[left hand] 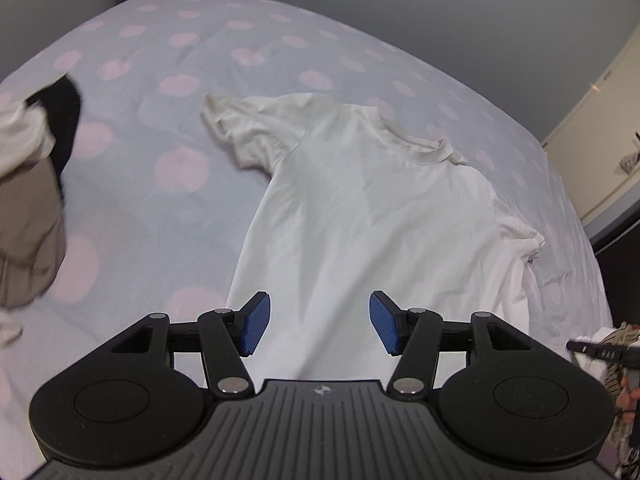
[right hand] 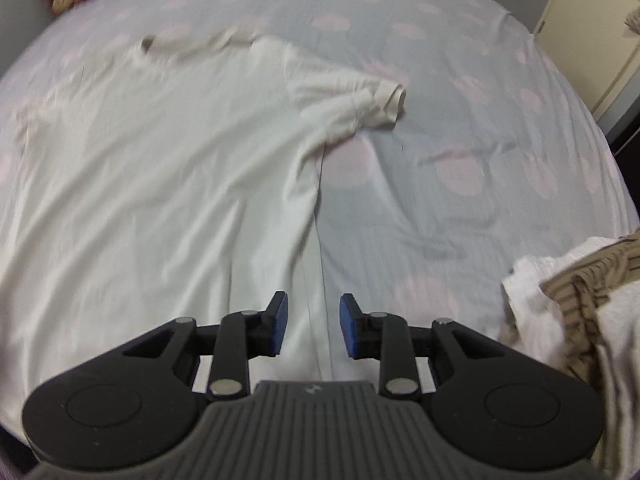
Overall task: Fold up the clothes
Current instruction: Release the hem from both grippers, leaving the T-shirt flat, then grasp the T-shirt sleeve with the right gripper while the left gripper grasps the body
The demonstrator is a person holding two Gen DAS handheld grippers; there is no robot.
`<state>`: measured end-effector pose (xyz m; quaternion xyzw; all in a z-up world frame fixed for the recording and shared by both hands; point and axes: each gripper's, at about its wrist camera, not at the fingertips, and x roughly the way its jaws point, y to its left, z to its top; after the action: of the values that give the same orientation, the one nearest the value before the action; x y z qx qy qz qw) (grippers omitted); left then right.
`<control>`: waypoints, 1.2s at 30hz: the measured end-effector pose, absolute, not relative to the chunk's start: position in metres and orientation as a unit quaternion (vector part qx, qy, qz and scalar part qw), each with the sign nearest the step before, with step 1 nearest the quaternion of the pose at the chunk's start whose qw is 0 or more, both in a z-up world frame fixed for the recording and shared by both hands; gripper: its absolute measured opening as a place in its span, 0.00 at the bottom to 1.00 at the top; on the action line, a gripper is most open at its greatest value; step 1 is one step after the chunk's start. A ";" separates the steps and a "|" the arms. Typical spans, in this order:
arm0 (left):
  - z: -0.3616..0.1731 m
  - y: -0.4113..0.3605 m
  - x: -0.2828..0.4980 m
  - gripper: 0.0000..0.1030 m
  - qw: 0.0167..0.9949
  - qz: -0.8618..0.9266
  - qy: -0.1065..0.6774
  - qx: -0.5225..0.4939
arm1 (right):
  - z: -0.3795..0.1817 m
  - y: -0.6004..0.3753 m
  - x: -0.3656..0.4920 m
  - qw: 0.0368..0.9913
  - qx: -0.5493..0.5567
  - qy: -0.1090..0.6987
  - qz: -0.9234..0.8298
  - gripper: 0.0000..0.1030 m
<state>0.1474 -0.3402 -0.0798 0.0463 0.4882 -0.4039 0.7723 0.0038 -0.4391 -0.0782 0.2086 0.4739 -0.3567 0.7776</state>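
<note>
Left gripper (left hand: 319, 325) held wide, empty, above hem of white T-shirt (left hand: 360, 208) spread on dotted bedsheet (left hand: 160, 80). Right gripper (right hand: 313, 327) narrower, empty, over side seam. Risk: sheet pinched with fabric; crumpled sleeve (right hand: 360, 108) folded in unevenly.

Black linkage arms with silver rivets — blue ribbed fingers (left hand: 256, 326).

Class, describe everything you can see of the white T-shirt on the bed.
The white T-shirt is soft, thin fabric with a ribbed round collar and short sleeves. It lies spread flat on the dotted bedsheet, collar away from the cameras, sleeves out to both sides and crumpled, body lightly creased. Nothing grips it.
</note>
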 end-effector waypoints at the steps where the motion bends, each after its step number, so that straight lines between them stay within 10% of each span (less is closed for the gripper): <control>1: -0.082 -0.343 0.151 0.52 0.776 -0.403 0.484 0.047 | -0.079 -0.443 0.006 0.782 0.213 0.461 -0.360 0.31; 31: -0.210 -0.452 0.320 0.50 0.759 -0.333 0.545 -0.129 | -0.198 -0.607 0.033 0.780 0.462 0.193 -0.376 0.34; 33: -0.209 -0.456 0.325 0.35 0.767 -0.325 0.539 -0.125 | -0.201 -0.612 0.040 0.787 0.455 0.192 -0.369 0.05; 36: -0.203 -0.468 0.329 0.03 0.790 -0.314 0.522 -0.072 | -0.197 -0.616 0.042 0.792 0.424 0.186 -0.397 0.04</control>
<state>0.3291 -0.4678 -0.2030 -0.0719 0.5222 -0.3140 0.7896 0.0424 -0.6163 -0.1972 0.4240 0.1864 -0.3974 0.7922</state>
